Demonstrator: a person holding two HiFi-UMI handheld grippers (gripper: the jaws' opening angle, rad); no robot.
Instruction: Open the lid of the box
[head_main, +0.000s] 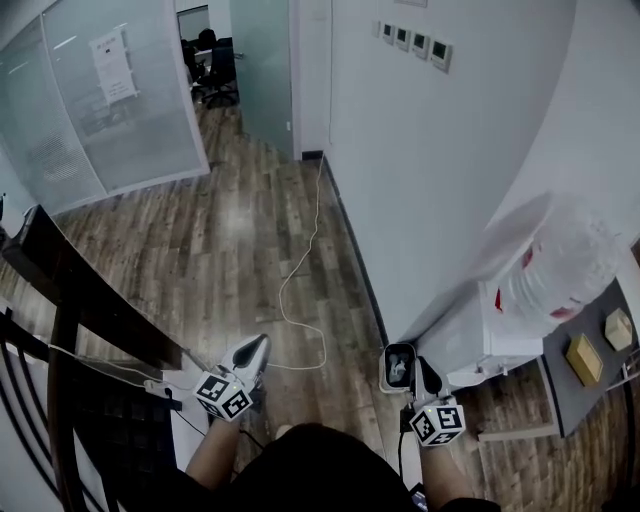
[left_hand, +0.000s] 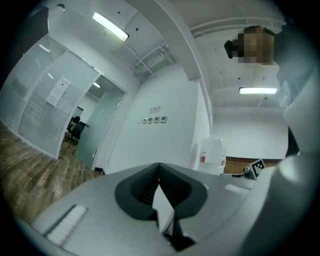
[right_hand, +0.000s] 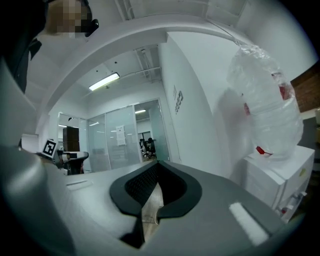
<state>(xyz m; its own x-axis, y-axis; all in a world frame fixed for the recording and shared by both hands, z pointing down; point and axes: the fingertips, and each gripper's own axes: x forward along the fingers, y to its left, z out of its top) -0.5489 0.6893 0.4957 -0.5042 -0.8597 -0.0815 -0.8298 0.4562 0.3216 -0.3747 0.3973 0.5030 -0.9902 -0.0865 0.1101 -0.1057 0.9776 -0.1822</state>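
Note:
Two small tan boxes (head_main: 584, 358) (head_main: 618, 328) lie on a dark grey table (head_main: 565, 395) at the far right edge of the head view; I cannot tell whether their lids are up or down. Both grippers hang low in front of the person's body, far from that table. My left gripper (head_main: 252, 350) is shut and holds nothing; in its own view the left gripper (left_hand: 159, 167) points at a white wall. My right gripper (head_main: 398, 365) is also shut and empty; seen from its own camera, the right gripper (right_hand: 158, 165) faces the wooden floor and glass partitions.
A white water dispenser with a large clear bottle (head_main: 560, 265) stands between the right gripper and the grey table. A white cable (head_main: 300, 290) snakes over the wooden floor. Dark wooden furniture (head_main: 80, 300) stands at the left. Glass partitions (head_main: 110, 90) close off the far side.

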